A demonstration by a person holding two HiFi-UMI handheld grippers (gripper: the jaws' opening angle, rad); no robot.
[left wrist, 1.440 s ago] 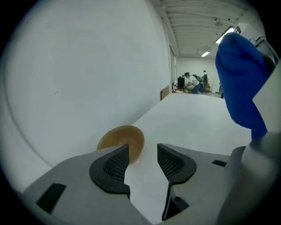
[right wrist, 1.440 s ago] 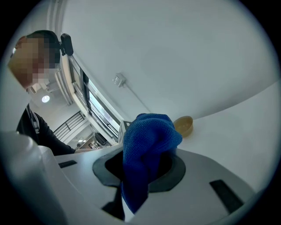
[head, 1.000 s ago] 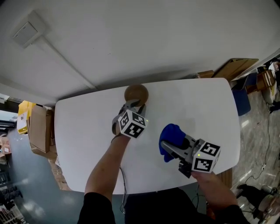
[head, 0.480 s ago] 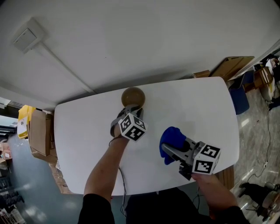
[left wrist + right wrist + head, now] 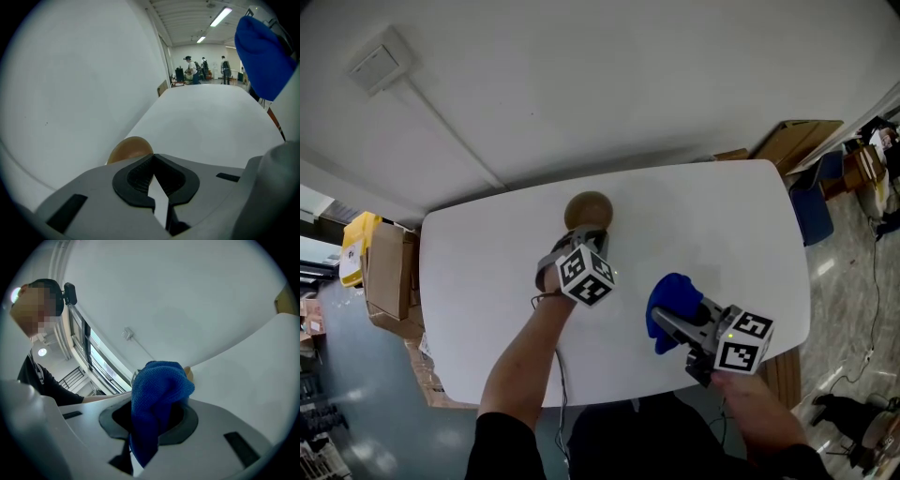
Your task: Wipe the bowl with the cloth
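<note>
Bowl [image 5: 588, 208] noted near far edge of table [image 5: 469, 281], mid-length; judged light, rigid, smooth, best pinched at rim. Left tool [image 5: 585, 233]: jaws just closed together, nothing seen between, bowl just beyond. Cloth [image 5: 672, 296], soft, clamped in right tool [image 5: 667, 323].

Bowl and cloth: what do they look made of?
Bowl: probably wood or wood-look plastic, smooth; even tan-brown, though no grain is visible at this size. Cloth: likely microfiber, matte; bright blue with a fine nubby weave and soft folds.
</note>
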